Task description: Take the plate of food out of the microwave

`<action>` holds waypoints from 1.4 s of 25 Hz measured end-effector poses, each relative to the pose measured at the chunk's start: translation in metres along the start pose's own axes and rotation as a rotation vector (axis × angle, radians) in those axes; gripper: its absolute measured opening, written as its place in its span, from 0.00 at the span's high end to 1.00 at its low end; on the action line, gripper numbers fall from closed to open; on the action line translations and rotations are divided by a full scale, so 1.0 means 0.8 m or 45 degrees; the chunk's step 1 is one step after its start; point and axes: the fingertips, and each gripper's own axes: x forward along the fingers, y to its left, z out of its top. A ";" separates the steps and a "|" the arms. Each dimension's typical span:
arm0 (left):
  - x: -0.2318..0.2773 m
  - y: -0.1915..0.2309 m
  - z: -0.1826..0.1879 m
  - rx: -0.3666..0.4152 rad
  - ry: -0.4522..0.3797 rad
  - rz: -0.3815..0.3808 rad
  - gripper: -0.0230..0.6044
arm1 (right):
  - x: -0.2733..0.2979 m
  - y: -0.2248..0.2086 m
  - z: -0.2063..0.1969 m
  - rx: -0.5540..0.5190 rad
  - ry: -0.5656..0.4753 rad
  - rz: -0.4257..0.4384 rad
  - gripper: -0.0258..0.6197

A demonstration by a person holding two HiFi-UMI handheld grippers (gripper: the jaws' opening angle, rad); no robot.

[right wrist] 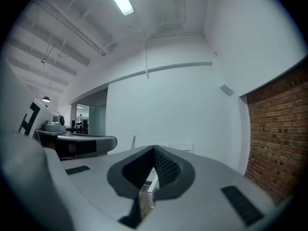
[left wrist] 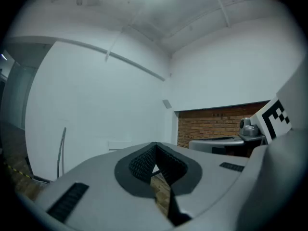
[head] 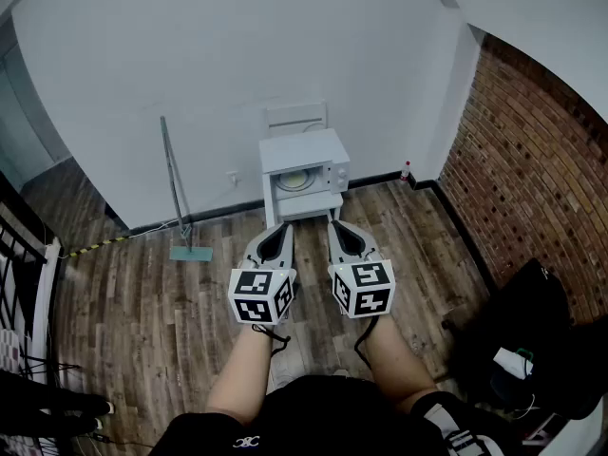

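Observation:
A white microwave (head: pixel 304 164) stands on a small white table (head: pixel 312 207) against the far wall. A pale round plate (head: pixel 293 180) shows in its front; I cannot tell if the door is open. Both grippers are held side by side over the wooden floor, well short of the table. My left gripper (head: pixel 279 230) (left wrist: pixel 154 145) has its jaws together with nothing between them. My right gripper (head: pixel 338 228) (right wrist: pixel 154 151) is likewise shut and empty. Each gripper view looks out at the white wall, and neither shows the microwave clearly.
A long-handled mop (head: pixel 175 186) leans on the wall left of the table. A brick wall (head: pixel 532 160) closes the right side, with a small bottle (head: pixel 406 170) in its corner. A black chair with a bag (head: pixel 527 345) sits at the near right.

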 end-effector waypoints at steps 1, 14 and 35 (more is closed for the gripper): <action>0.003 -0.002 -0.001 -0.007 0.002 0.001 0.98 | 0.000 -0.006 -0.001 0.012 -0.001 -0.008 0.95; 0.066 -0.043 -0.012 -0.035 0.038 -0.013 0.98 | 0.003 -0.094 -0.017 0.082 -0.011 -0.074 0.95; 0.178 -0.067 -0.032 -0.072 0.048 -0.010 0.98 | 0.042 -0.212 -0.048 0.142 0.034 -0.111 0.95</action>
